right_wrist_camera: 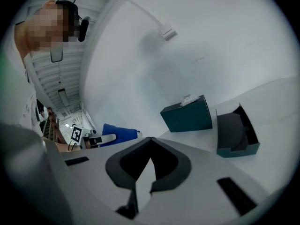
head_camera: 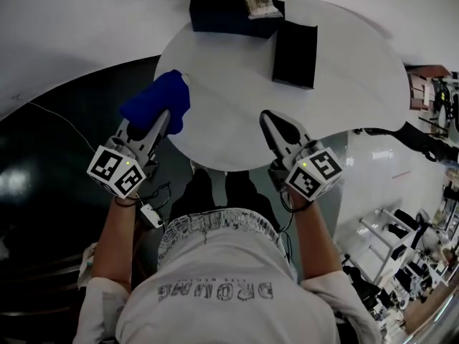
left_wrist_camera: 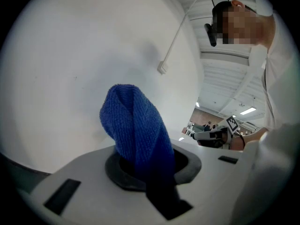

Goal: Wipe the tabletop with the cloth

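Gripping the blue cloth (left_wrist_camera: 136,125), the left gripper (left_wrist_camera: 145,165) has both jaws closed on the fabric. The cloth rises from between the dark pads as a bunched, twisted column, and its lower end is lost in shadow inside the jaw recess. In the head view the left gripper (head_camera: 166,117) sits at the left rim of the round white tabletop (head_camera: 229,92). The cloth (head_camera: 156,100) covers the jaw tips there and lies partly over the table edge. No view shows whether the cloth touches the surface. The right gripper (right_wrist_camera: 150,144) holds nothing. Its jaws meet at the tips, and only a narrow sliver of white table shows between the pads lower down. In the head view the right gripper (head_camera: 267,115) lies over the near right part of the tabletop, well apart from the left one. At the far edge stands a dark tissue box (head_camera: 226,13) with a white tissue (head_camera: 259,3) protruding; the right gripper view shows this box (right_wrist_camera: 187,115) as teal. Just beside it lies an open black box (head_camera: 295,54), whose interior is too dark to read in either view (right_wrist_camera: 236,130). The right gripper view also catches the cloth (right_wrist_camera: 119,134) and the left gripper (right_wrist_camera: 101,138), small and partly cut off behind its own housing. The left gripper view shows the right gripper (left_wrist_camera: 211,135) only as a small, distant shape.
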The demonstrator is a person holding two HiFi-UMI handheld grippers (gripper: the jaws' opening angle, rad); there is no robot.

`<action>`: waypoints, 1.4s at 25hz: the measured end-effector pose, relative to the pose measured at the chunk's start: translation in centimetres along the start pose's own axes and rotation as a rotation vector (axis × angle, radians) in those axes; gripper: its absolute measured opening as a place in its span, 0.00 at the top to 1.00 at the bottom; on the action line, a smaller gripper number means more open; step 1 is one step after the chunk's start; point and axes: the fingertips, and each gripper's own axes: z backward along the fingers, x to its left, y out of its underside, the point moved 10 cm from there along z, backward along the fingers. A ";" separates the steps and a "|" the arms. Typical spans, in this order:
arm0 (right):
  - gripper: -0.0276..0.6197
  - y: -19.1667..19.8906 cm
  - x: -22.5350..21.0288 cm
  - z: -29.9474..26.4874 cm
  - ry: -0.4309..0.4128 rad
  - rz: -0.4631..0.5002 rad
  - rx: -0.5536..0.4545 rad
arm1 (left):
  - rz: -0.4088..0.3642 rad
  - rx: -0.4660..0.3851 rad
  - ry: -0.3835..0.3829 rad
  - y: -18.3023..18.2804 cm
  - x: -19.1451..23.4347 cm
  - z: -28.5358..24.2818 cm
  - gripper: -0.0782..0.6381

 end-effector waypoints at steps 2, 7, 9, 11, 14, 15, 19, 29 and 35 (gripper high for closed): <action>0.95 -0.3 -1.0 -0.6 -0.025 0.002 0.014 | -0.009 0.007 -0.030 0.3 0.1 -0.6 0.76; 0.95 -0.4 -3.5 -2.2 -0.078 -0.006 0.059 | -0.039 0.035 -0.096 1.1 0.9 -2.1 0.76; 0.95 -0.2 -4.1 -2.6 -0.095 -0.009 0.075 | -0.052 0.052 -0.118 1.6 1.4 -2.5 0.76; 0.95 0.1 -4.5 -3.0 -0.111 -0.013 0.092 | -0.068 0.072 -0.140 1.9 1.8 -2.8 0.76; 0.95 0.4 -5.3 -3.6 -0.128 -0.017 0.120 | -0.094 0.109 -0.177 2.5 2.4 -3.1 0.76; 0.95 0.6 -5.6 -3.8 -0.133 -0.020 0.129 | -0.105 0.124 -0.190 2.7 2.6 -3.2 0.76; 0.95 1.2 -6.0 -4.8 -0.148 -0.030 0.151 | -0.173 0.179 -0.245 3.1 3.6 -3.0 0.76; 0.95 2.9 -7.0 -5.9 -0.133 -0.053 0.186 | -0.281 0.301 -0.324 5.3 6.3 -3.7 0.76; 0.95 3.9 -7.7 -5.6 -0.113 -0.068 0.204 | -0.283 0.409 -0.315 8.4 6.3 -5.9 0.76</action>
